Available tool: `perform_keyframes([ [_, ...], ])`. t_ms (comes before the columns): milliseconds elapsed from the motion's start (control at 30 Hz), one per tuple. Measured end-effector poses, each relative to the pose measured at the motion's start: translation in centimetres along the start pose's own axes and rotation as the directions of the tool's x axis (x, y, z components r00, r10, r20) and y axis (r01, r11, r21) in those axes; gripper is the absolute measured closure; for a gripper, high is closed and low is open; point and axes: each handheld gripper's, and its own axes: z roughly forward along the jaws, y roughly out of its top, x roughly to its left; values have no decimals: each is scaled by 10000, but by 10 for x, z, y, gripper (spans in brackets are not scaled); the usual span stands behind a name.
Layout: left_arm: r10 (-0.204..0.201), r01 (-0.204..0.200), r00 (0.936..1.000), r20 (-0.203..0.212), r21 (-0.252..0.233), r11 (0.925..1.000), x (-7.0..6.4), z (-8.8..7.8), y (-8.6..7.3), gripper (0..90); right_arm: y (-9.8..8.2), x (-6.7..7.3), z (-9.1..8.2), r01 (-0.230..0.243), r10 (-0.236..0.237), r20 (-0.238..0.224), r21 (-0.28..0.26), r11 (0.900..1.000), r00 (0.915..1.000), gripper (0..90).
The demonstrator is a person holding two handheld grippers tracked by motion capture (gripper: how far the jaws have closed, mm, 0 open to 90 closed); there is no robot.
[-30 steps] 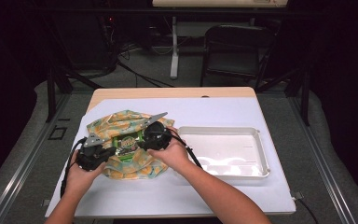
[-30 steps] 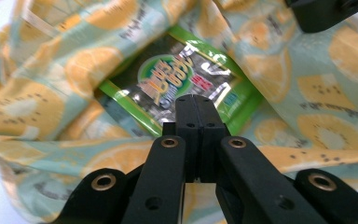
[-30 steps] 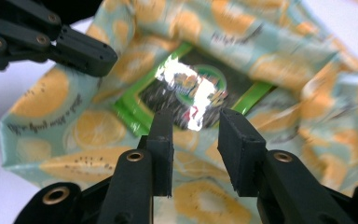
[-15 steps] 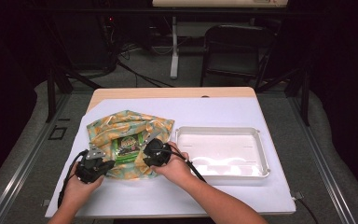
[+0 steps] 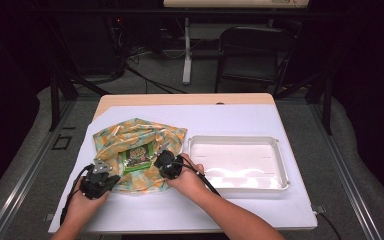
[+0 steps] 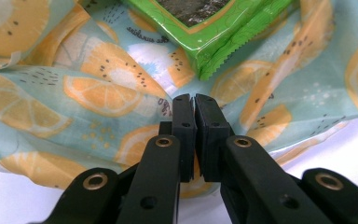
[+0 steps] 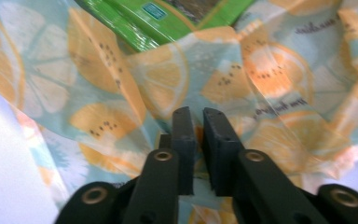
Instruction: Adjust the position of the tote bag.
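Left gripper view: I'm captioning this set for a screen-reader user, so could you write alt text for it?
The left gripper's two black jaws stand almost closed, pinching the near edge of a crumpled pale-blue cloth printed with orange citrus slices. Just beyond them, a shiny green plastic packet lies on the cloth, and a strip of white table surface shows along the bottom.

Bright tabletop, dark surroundings, soft close-ups
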Motion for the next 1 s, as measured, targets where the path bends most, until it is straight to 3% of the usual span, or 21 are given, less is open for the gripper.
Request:
perform_keyframes([
  [233, -403, 403, 9992, 33, -48, 9992, 6, -4, 1, 870, -1, -6, -2, -67, 69, -58, 239, 9997, 10000, 865],
  [300, -475, 478, 9988, 76, -364, 9982, 3, -9, 4, 856, -2, -6, -2, -40, 41, -27, 212, 9998, 10000, 864],
  [467, -142, 260, 9961, 873, -1357, 9904, -9, -25, 21, 770, -3, -7, -2, -162, 162, -71, 105, 9998, 9998, 861],
  [633, 68, 287, 9855, 1695, -2063, 9781, -24, -35, 37, 671, -4, -6, -2, -248, 248, -77, 21, 9997, 9997, 861],
  [800, 728, -225, 9781, 1951, -2484, 9684, -40, -42, 48, 609, -4, -7, -1, -418, 418, -160, -49, 9991, 9990, 861],
  [900, 1104, -543, 9692, 2203, -2460, 9677, -48, -39, 46, 589, -5, -7, -1, -507, 505, -211, -93, 9987, 9985, 861],
  [1000, 1489, -1068, 9679, 2025, -2048, 9730, -53, -33, 42, 610, -5, -7, -1, -516, 514, -205, -85, 9986, 9985, 860],
])
